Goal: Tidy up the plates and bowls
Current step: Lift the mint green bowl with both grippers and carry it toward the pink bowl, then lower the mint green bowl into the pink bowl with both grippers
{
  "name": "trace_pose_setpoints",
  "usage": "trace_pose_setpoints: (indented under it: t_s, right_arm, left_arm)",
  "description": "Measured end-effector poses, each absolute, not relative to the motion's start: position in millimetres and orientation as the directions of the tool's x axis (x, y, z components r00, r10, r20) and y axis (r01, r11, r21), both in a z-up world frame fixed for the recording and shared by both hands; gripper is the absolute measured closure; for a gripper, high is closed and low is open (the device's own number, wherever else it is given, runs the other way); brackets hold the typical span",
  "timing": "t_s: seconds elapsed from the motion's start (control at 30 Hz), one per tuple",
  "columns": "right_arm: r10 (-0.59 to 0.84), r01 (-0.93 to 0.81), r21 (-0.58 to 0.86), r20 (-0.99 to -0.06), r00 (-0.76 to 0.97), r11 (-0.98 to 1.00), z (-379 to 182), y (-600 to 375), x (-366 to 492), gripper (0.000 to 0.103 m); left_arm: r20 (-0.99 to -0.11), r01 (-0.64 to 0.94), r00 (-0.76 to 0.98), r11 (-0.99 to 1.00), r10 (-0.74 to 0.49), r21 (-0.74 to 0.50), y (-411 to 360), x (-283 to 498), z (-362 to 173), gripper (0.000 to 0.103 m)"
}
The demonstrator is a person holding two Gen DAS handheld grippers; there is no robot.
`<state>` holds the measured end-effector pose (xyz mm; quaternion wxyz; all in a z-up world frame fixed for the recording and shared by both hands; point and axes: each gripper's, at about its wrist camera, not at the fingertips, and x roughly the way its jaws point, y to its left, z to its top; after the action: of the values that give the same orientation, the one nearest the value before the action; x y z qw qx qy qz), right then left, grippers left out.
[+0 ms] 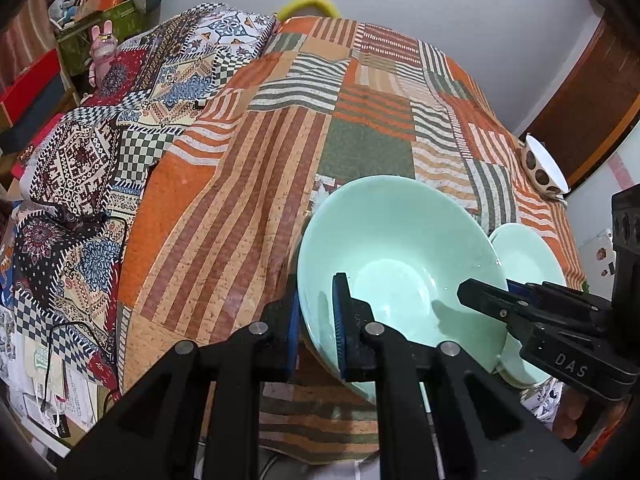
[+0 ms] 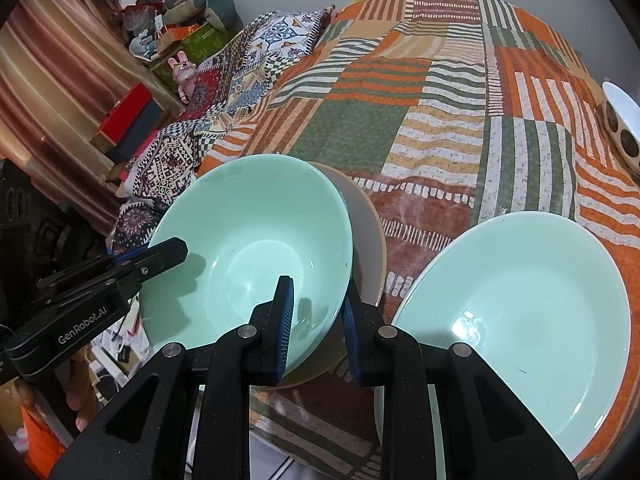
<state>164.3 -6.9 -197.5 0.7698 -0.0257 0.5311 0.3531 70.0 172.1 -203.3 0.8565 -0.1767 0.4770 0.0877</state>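
A mint green bowl [image 1: 400, 240] [image 2: 248, 220] is held tilted over the patchwork cover, gripped from both sides. My left gripper [image 1: 318, 288] is shut on its near left rim, one pad inside and one outside. My right gripper [image 2: 318, 284] is shut on the opposite rim in the same way. Each gripper also shows in the other's view: the right gripper [image 1: 472, 290] and the left gripper [image 2: 172, 250]. A beige dish [image 2: 366, 240] lies directly under the bowl; I cannot tell whether they touch. A mint green plate [image 2: 520, 320] [image 1: 528, 256] lies to the right.
A white bowl with brown spots [image 1: 544, 164] [image 2: 620, 128] sits at the cover's right edge. The orange and green patchwork cover [image 1: 280, 160] stretches away ahead. A patterned quilt [image 1: 120, 140] is bunched on the left, with boxes and toys [image 1: 100, 20] beyond it.
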Motion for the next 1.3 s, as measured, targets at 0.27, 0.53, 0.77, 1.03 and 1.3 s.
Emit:
trace_pose_setpoints:
  t_s: [0.27,0.53,0.77,1.03,1.3]
  right_arm:
    - [0.506,-0.562,0.331,-0.842,0.186,0.758,-201,-6,167,0.081]
    - [0.513,-0.559,0.334,-0.836,0.198,0.759,-200,-10,168,0.079]
    - [0.51,-0.566,0.328,-0.838,0.195,0.756,-201,-9,165,0.079]
    - [0.52,-0.558,0.348,-0.835,0.181,0.753,-198,-13,168,0.079]
    - [0.526,-0.562,0.359,-0.834,0.165,0.745,-196,-15,169,0.079]
  left_arm:
    - [-0.853,-0.32,0.521,0.922,-0.022,-0.22,173,76,-209,0.09]
    - [-0.857,-0.319,0.515,0.924,-0.017,-0.21,170,83,-212,0.087]
    - [-0.863,-0.31,0.503,0.923,-0.045,-0.229,168,84,-211,0.072]
    - [-0.879,-0.264,0.476,0.956,0.015,-0.127,151,89,-211,0.066]
    - [-0.88,-0.255,0.475,0.961,0.026,-0.109,150,89,-213,0.066]
